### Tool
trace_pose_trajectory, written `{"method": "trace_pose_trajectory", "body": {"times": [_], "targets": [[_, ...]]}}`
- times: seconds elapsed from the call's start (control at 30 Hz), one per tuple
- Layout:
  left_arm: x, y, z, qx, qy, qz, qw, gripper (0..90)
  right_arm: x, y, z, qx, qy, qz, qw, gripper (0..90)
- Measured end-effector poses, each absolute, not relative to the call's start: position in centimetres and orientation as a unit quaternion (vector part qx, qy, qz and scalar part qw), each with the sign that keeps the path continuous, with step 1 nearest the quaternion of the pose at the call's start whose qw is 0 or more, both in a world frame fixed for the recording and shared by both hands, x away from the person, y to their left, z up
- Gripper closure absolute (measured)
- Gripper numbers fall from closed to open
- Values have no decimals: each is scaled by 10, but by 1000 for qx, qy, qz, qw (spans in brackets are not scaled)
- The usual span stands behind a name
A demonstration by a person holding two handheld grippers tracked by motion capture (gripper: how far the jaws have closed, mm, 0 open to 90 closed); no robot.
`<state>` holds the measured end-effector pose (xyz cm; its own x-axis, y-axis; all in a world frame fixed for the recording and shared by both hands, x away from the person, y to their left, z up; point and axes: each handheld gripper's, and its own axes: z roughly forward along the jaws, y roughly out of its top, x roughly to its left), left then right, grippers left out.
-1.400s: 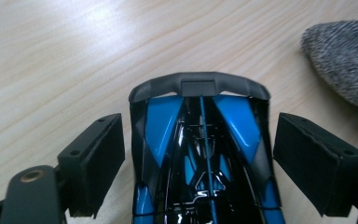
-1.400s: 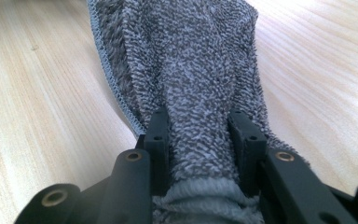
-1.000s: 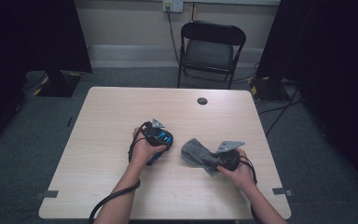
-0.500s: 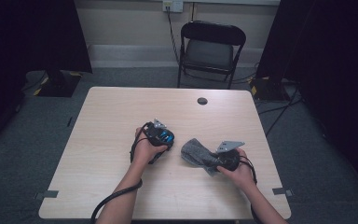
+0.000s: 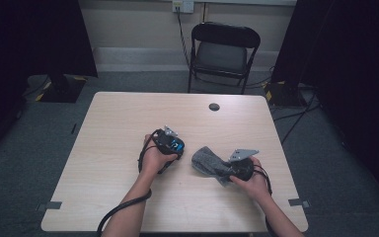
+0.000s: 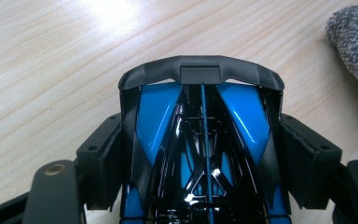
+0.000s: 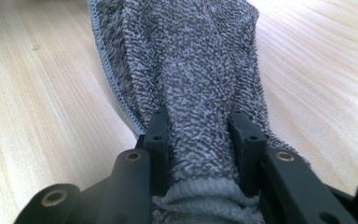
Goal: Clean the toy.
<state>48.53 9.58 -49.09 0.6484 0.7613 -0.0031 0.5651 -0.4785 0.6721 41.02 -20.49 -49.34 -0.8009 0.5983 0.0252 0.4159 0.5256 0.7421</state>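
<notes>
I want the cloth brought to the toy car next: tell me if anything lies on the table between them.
Nothing visible does. Bare pale wooden table separates the grey terry cloth, clamped in the right claw, from the glossy blue-and-black toy car between the left claw's pads.

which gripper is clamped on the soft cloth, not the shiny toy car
The right gripper: its jaws pinch the grey cloth. The left gripper has the blue-and-black toy car between its jaws.

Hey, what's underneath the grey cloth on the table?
Bare wooden table shows all round the grey cloth, which the right gripper pinches at one end. Whatever lies beneath its bunched folds is covered.
</notes>
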Motion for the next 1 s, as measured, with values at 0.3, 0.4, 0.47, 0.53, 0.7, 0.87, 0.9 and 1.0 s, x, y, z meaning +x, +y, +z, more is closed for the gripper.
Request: {"method": "trace_pose_trajectory", "body": {"times": [0.3,0.4,0.47,0.53,0.7,0.87,0.9,1.0], "targets": [[476,105,-483,835,391,135,362,257,411,-203,-492,301,866,381,119,698],[473,110,-478,834,387,140,369,257,410,-202,-492,304,866,378,124,730],[470,112,-475,830,387,135,378,257,410,-201,-491,309,864,376,126,743],[467,113,-472,826,385,135,388,257,410,-200,-491,314,862,377,127,753],[457,113,-453,823,363,138,414,257,412,-199,-491,333,853,382,125,770],[440,113,-433,820,337,136,443,257,416,-202,-481,350,840,394,126,776],[435,113,-430,821,329,135,447,257,418,-203,-478,354,837,398,127,776],[422,111,-422,821,310,130,461,257,424,-206,-455,370,817,420,138,776]]}}
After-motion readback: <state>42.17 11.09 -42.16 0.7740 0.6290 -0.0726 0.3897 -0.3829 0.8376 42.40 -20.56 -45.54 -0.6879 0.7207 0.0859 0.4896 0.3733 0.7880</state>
